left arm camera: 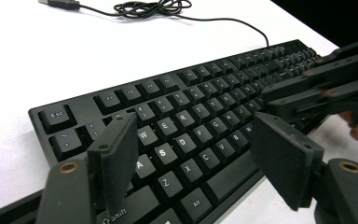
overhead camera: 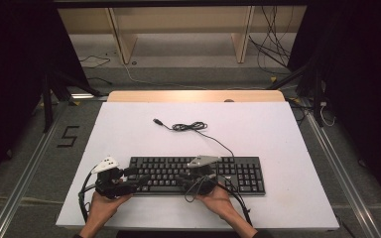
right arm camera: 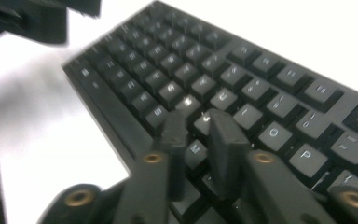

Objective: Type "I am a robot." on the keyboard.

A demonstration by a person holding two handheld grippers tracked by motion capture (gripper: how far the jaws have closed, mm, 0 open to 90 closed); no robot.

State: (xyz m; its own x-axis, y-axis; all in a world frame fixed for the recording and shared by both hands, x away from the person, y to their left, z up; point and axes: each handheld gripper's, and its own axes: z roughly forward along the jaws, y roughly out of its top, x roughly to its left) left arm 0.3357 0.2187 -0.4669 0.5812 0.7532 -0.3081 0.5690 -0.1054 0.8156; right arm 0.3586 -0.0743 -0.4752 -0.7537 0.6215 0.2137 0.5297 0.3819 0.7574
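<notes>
Two hands at the near edge of the white worktop [overhead camera: 287, 148] each hold a gripper over a black keyboard [overhead camera: 238, 173]. Left gripper [left arm camera: 193, 154] hangs above the keyboard's left end with its jaws spread wide and released — the letter keys show in the gap between them, and no pad touches a key. Right gripper [right arm camera: 200, 140] sits over the middle of the keyboard, its jaws drawn close together with a narrow gap, tips down among the keys; the blurred picture does not let one tell whether they press on a key.

Keyboard lies square to the worktop's near edge, a full-size board with a number pad at its right end. Its thin black cable [overhead camera: 191, 127] runs off the back edge, coils in a loose knot and ends in a plug [overhead camera: 157, 121] lying on the worktop.

Readable white lettering on the keys includes Esc, Shift, Alt and the letters W, E, S, D, Z, X, C — O and P appear in the right gripper view.
</notes>
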